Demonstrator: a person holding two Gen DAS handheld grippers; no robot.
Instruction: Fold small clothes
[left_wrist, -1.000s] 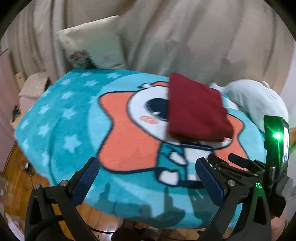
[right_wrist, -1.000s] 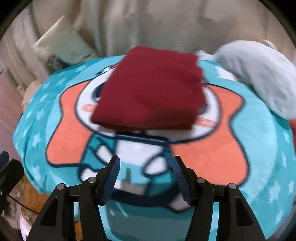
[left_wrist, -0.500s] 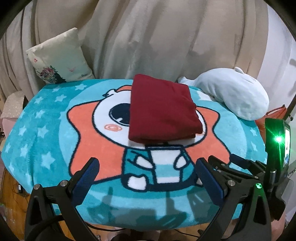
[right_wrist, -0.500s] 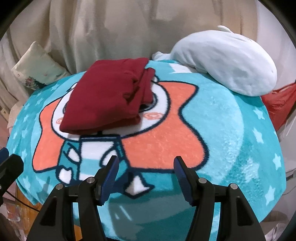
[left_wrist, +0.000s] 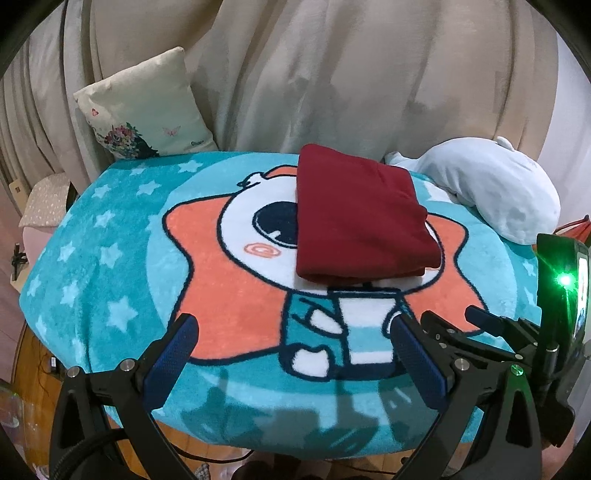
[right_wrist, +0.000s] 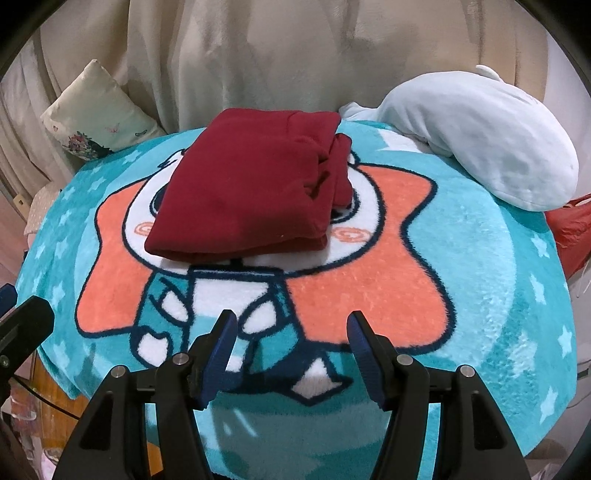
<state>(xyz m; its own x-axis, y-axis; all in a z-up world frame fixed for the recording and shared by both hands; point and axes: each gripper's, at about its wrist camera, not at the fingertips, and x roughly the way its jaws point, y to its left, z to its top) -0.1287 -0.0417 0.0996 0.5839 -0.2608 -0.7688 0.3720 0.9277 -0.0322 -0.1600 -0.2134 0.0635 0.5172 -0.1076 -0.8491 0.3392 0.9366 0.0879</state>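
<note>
A dark red garment is seen folded into a thick rectangle on a teal blanket printed with a cartoon figure and pale stars; it lies over the figure's white face, toward the far side of the blanket. In the right wrist view the garment's right edge is shown bunched, with loose layers sticking out. The left tongs are held wide open over the near edge of the blanket, nothing being gripped, and are well apart from the garment. The right tongs are likewise spread open and empty above the near part of the blanket. A pale plush toy is lying at the blanket's far right corner, just beside the garment. A cushion is propped against a beige curtain at the far left.
</note>
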